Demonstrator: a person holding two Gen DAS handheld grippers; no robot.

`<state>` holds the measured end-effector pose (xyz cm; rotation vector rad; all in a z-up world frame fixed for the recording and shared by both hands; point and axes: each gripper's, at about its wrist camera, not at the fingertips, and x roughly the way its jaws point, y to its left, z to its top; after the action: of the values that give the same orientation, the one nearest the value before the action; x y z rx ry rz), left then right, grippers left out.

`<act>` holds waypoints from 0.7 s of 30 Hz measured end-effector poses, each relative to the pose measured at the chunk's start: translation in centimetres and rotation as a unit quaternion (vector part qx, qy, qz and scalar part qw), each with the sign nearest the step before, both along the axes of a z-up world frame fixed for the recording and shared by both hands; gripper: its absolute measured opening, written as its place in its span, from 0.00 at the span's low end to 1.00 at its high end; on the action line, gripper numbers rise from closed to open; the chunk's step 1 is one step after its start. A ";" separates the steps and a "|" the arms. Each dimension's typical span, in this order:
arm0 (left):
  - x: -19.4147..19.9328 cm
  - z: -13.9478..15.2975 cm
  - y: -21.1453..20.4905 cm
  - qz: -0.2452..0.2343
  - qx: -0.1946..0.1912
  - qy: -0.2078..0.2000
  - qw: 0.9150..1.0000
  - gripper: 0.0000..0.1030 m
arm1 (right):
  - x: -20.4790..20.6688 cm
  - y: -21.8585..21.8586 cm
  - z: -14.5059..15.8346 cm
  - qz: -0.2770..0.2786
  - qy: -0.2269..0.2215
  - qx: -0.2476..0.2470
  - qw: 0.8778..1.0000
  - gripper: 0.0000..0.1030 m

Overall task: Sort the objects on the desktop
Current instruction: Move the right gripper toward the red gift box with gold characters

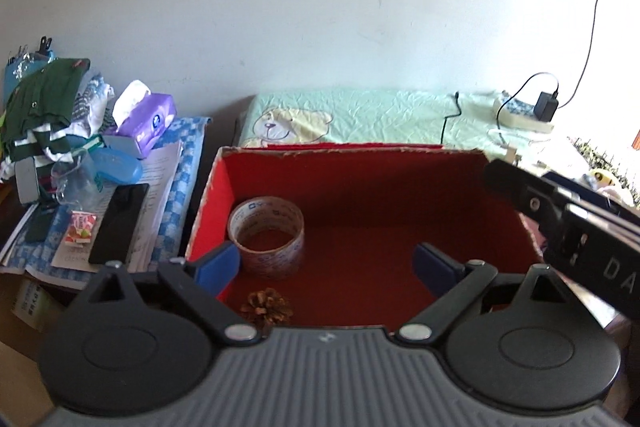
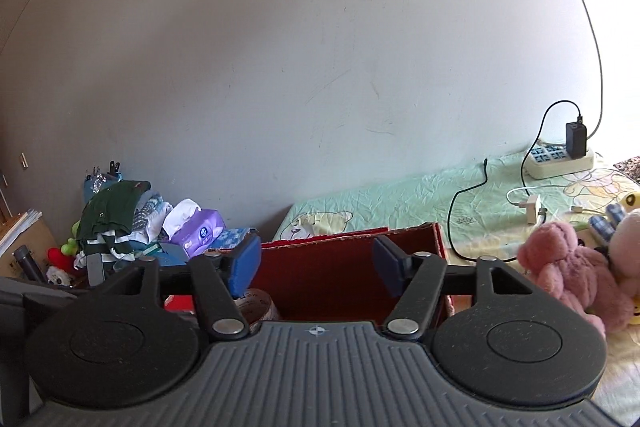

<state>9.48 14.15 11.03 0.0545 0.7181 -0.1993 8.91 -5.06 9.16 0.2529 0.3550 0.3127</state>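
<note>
Red cardboard box [image 1: 400,187] lies under our left gripper [image 1: 326,265], whose blue pads are spread wide and empty; a tape roll [image 1: 266,235] stands upright in its left corner, with a pine cone [image 1: 266,309] near it. Our right gripper [image 2: 316,269] also gapes empty above the box, pink plush toy [image 2: 568,259] to its right.
</note>
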 end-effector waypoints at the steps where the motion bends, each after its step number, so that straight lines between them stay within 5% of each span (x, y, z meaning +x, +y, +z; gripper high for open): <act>1: -0.5 0.1 0.2 -0.002 -0.007 -0.005 1.000 0.92 | -0.3 -0.3 0.0 0.000 -0.001 0.006 1.000 0.66; 8: -3.8 0.4 1.5 0.018 -0.032 -0.028 0.999 0.92 | -2.7 -3.4 0.0 0.012 0.000 0.034 0.999 0.66; 12: -4.8 -0.6 1.7 0.046 -0.051 0.005 0.998 0.92 | -3.0 -5.2 -0.6 0.023 0.030 0.045 0.998 0.66; 21: -6.9 -5.4 -1.4 0.009 -0.078 0.104 0.991 0.92 | -3.3 -7.7 -4.7 0.059 0.138 0.025 0.988 0.64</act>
<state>2.62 12.78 5.66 -0.1242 0.9076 -0.2462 5.60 -12.79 4.50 0.3254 0.6370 0.4054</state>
